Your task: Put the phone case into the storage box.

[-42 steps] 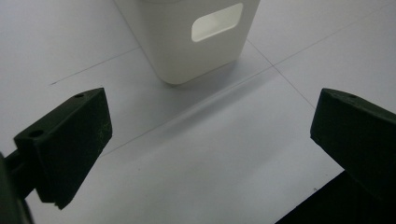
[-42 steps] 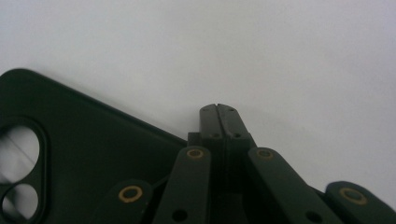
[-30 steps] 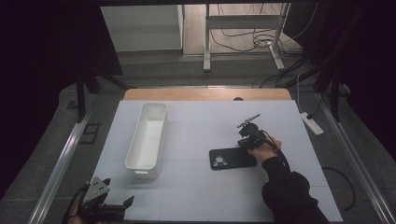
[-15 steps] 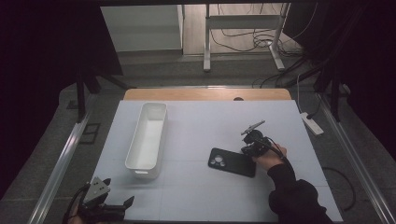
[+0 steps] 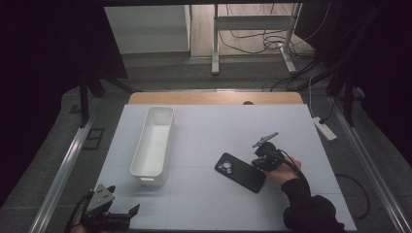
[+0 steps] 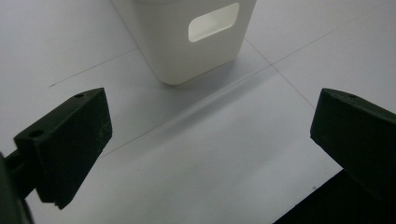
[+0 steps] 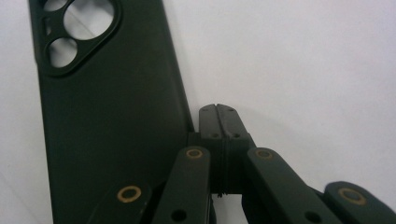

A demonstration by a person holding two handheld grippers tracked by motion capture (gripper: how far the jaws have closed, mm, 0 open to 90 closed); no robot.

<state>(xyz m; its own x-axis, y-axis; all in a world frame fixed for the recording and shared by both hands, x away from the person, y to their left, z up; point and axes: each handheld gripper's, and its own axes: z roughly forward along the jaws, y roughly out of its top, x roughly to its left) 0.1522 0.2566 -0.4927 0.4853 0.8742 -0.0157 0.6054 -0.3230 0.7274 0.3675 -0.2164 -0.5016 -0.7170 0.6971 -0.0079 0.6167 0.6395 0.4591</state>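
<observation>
A black phone case lies camera cut-outs up on the white table, right of centre and turned at an angle. My right gripper is at its right end, held in a hand with a dark sleeve. In the right gripper view the jaws are shut with nothing between them, and they rest against the long edge of the case. My left gripper sits at the near left corner of the table, open and empty, and it points at the end wall of a white bin.
The long white bin stands left of centre, end towards me, with nothing inside. A white power strip lies off the table's right edge. A wooden strip borders the far edge. Metal rails run along both sides.
The right gripper has slid a little towards me along the case. The case has turned from lying level to slanting. The left gripper has kept still.
</observation>
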